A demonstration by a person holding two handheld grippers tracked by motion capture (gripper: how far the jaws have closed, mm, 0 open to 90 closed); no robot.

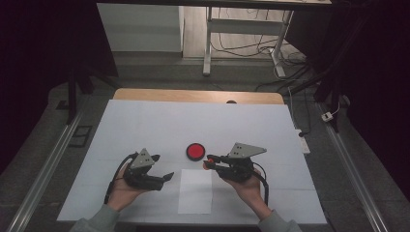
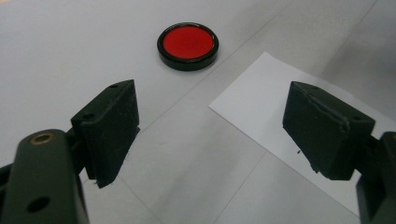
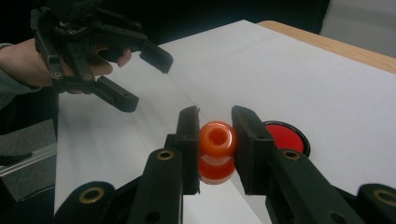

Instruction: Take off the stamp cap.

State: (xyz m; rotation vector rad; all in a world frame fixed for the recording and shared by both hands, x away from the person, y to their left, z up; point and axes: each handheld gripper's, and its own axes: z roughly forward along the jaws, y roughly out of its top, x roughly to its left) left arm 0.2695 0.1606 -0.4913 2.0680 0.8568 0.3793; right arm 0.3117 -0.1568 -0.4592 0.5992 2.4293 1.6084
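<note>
A red disc with a black rim [image 1: 196, 151] [image 2: 187, 45] [image 3: 286, 135] lies on the white table cover [image 1: 145, 125]. Just in front of it is a white paper sheet [image 1: 195, 191] [image 2: 261, 112]. My right gripper [image 1: 208, 163] [image 3: 215, 135] is shut on an orange spool-shaped piece [image 1: 206, 166] [image 3: 217, 151], held above the sheet's right corner and beside the disc. My left gripper [image 1: 163, 166] [image 2: 210, 135] [image 3: 148, 83] stands open and empty, left of the sheet, with its jaws pointing toward the disc.
The table's wooden back edge [image 1: 193, 95] shows beyond the white cover. Metal rails [image 1: 53, 154] run along both sides on the floor. A desk frame and cables [image 1: 270, 48] stand behind the table.
</note>
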